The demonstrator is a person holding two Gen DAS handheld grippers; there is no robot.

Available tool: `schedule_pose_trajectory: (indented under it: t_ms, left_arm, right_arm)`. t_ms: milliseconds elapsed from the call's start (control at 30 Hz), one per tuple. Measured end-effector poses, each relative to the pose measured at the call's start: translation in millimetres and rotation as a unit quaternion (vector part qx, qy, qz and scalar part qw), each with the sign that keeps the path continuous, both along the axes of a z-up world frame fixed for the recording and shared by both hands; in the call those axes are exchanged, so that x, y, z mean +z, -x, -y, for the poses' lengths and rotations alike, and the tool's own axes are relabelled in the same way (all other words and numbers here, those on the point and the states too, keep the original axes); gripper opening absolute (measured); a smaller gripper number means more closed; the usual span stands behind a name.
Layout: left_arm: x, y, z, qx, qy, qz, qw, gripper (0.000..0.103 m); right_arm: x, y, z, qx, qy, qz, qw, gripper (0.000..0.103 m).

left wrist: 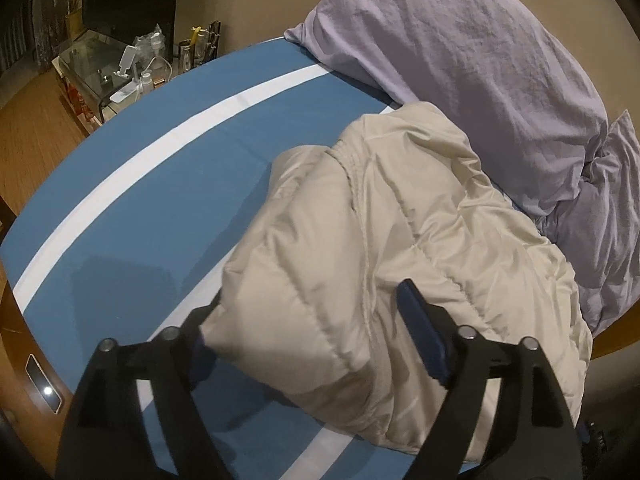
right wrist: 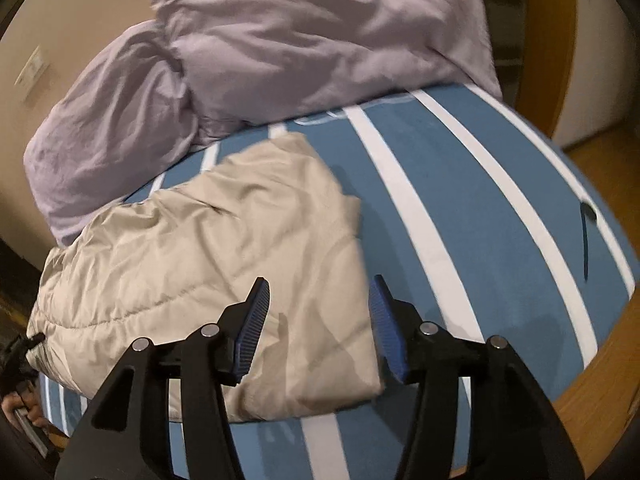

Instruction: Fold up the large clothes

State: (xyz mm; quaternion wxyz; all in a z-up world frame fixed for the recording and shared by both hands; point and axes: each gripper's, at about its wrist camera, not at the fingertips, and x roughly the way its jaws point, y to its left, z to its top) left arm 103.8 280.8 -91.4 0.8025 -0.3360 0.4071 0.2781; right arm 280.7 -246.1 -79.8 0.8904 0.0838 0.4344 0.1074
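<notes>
Jacket [left wrist: 392,248] btwn parted jaws, L gripper [left wrist: 308,332] & R gripper [right wrist: 318,328], unclamped.

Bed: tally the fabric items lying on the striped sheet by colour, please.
Beige: 1, the folded puffer jacket
Lilac: 2, the large pillow and the smaller bundle beside it
Total: 3

Beige padded jacket [left wrist: 400,248] folded on blue striped bed [left wrist: 160,216], left claw [left wrist: 304,316] spread around its near end, lilac pillow [left wrist: 460,60] behind
</notes>
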Motion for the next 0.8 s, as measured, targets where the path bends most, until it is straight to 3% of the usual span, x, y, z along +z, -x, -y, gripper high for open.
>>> schedule_pose_trajectory:
  t_ms: [333, 533, 800]
  left_arm:
    - [-16.6, -9.9, -6.5, 0.024, 0.037, 0.013, 0.9989, 0.089]
    - [-19.8, -14.2, -6.5, 0.036, 0.044, 0.019, 0.9982, 0.089]
    - [-25.5, -16.3, -6.4, 0.052, 0.055, 0.033, 0.9966, 0.088]
  right_arm:
    - [-6.1, 21.1, -108.1, 0.144, 0.045, 0.034, 0.988, 0.056]
    - [-13.8, 23.9, -128.5, 0.156, 0.056, 0.036, 0.985, 0.056]
    - [-26.4, 37.3, -141.2, 0.164, 0.086, 0.049, 0.982, 0.068]
